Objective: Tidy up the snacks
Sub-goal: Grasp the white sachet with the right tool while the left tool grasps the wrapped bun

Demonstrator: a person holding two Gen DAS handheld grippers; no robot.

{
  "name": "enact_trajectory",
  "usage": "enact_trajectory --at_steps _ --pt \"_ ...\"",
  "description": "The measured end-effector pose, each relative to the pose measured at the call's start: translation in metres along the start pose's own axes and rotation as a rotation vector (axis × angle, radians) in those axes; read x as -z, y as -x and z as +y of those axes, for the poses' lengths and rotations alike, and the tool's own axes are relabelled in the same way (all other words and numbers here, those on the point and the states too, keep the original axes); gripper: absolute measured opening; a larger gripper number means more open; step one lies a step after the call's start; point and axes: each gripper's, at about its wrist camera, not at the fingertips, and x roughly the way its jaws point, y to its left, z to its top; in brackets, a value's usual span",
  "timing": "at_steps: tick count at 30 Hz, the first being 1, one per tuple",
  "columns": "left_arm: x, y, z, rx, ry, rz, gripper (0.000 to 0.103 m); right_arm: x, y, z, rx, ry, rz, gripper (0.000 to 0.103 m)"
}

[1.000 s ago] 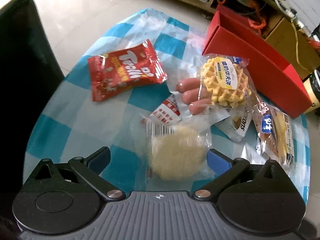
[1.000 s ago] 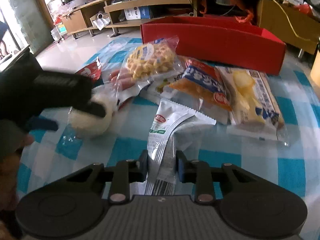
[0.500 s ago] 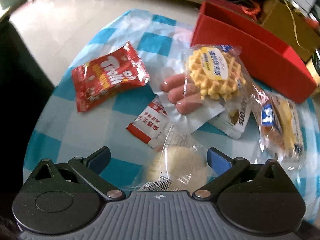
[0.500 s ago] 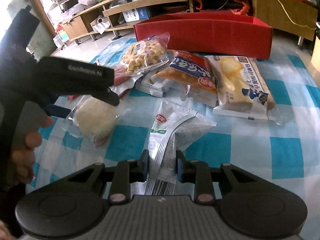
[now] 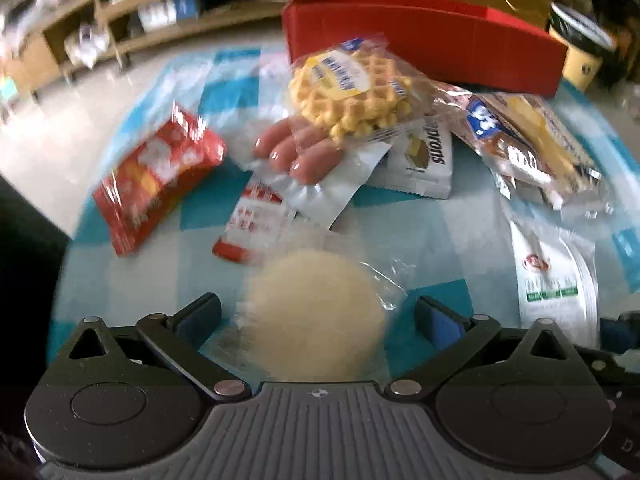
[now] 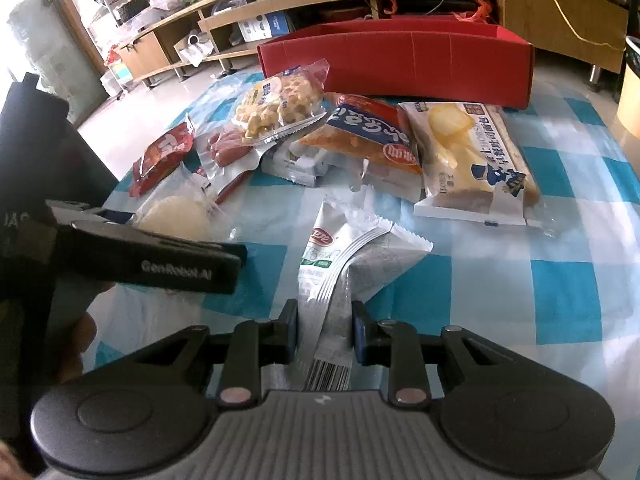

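Gripping white pouch (image 6: 340, 256) in right hand-held gripper (image 6: 325, 332), lower centre; left hand-held gripper (image 5: 316, 316) wide around round cake (image 5: 316, 316), unclamped; next, probably carry to red box (image 6: 400, 64), top.

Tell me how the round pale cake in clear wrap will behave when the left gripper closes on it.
The round cake looks soft, so it probably squashes under a hard squeeze. Its loose clear wrap likely crinkles and slips. It seems light, and sits between the open left gripper jaws.
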Motion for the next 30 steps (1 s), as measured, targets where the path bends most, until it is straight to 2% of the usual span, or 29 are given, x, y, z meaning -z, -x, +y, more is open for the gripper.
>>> enact_trajectory --at_steps 3,10,12,14,16,23,30 --pt "0.004 0.002 -0.005 -0.029 -0.030 -0.031 0.103 -0.001 -0.001 0.001 0.002 0.001 0.002 0.025" --pt "0.001 0.001 -0.003 -0.029 -0.001 -0.002 0.103 0.001 0.002 -0.002 -0.003 -0.011 0.005 0.025" --pt "0.002 0.003 -0.004 -0.020 0.004 -0.004 0.097 0.001 0.004 -0.001 0.005 -0.008 0.000 0.025" --pt "0.001 0.009 -0.006 -0.018 -0.008 -0.016 0.073 0.002 0.008 -0.001 0.007 -0.006 -0.010 0.025" --pt "0.000 0.014 -0.008 -0.019 -0.014 -0.014 0.066 0.001 0.014 -0.001 0.005 -0.005 -0.022 0.024" --pt "0.002 0.023 -0.001 0.023 0.046 -0.006 0.064 -0.005 0.025 -0.001 0.008 0.000 -0.058 0.024" --pt "-0.010 0.050 0.002 0.091 0.086 -0.073 0.064 -0.017 0.039 -0.006 0.000 -0.013 -0.101 0.024"
